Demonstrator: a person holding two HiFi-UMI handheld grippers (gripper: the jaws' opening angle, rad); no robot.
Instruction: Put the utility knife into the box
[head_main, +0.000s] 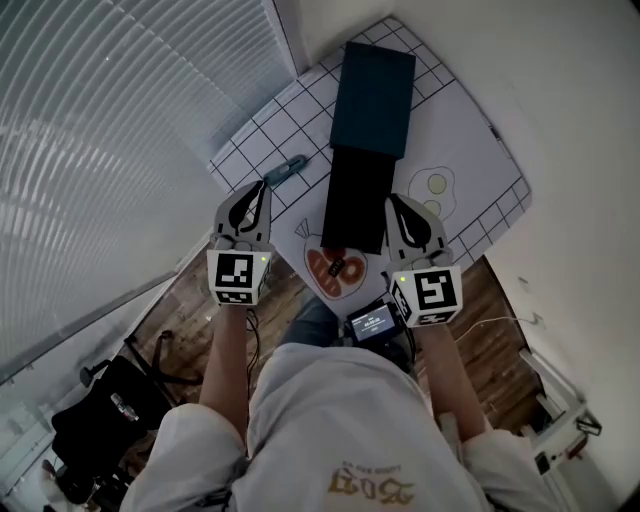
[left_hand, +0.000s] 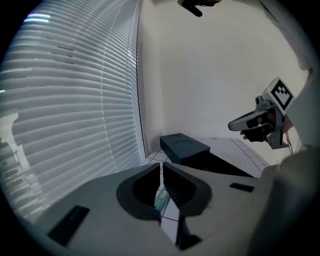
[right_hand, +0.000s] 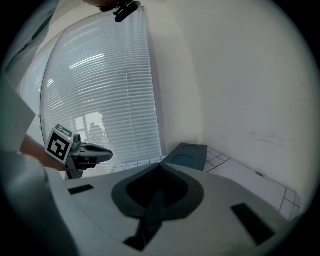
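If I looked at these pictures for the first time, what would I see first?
Probably the long dark box in the middle of the checked mat. Next, the left gripper and right gripper with their black-and-white marker cubes, one at each side of the box's near end, both shut and empty. A small utility knife lies on the mat left of the box.

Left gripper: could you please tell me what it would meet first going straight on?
Probably the blue-grey utility knife on the white gridded mat ahead of the left gripper, though height is unclear.
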